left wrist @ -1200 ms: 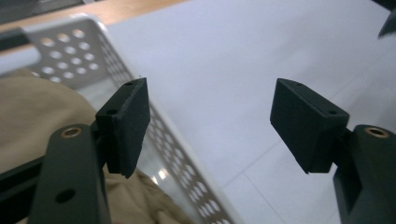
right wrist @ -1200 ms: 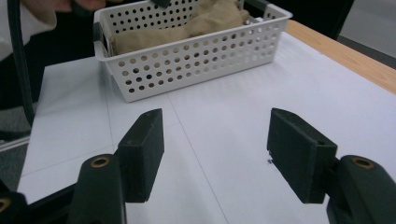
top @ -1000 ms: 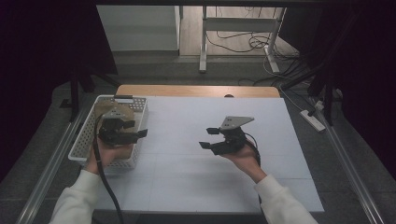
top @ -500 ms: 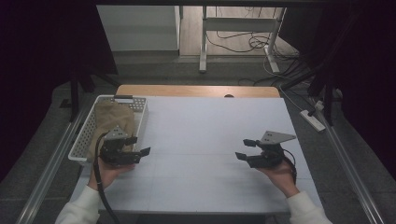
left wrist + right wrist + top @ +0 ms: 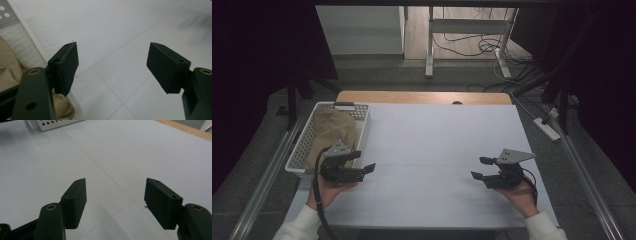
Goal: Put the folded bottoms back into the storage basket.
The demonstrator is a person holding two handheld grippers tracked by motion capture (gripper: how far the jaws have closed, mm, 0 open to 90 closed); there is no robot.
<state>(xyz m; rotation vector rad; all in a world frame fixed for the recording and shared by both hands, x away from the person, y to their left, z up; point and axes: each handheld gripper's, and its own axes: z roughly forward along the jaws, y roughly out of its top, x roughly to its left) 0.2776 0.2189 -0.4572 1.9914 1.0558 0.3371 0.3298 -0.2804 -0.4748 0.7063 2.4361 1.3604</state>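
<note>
Left tool [image 5: 364, 163] agape, beside basket [image 5: 299, 155], cloth [image 5: 329, 132] inside

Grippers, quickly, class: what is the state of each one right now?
Left gripper: open, holding nothing.
Right gripper: open, holding nothing.

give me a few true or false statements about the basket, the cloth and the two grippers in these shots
1. The tan cloth lies inside the white basket. True.
2. The left gripper is clamped on the cloth. False: its jaws stand apart with nothing between them, over the white table just beside the basket's near corner.
3. The right gripper is empty. True: in the right gripper view only bare table surface shows between its open jaws.
4. The basket sits at the right edge of the table. False: it sits at the left edge, by the left gripper.
5. The cloth is bright red. False: it is tan.
</note>
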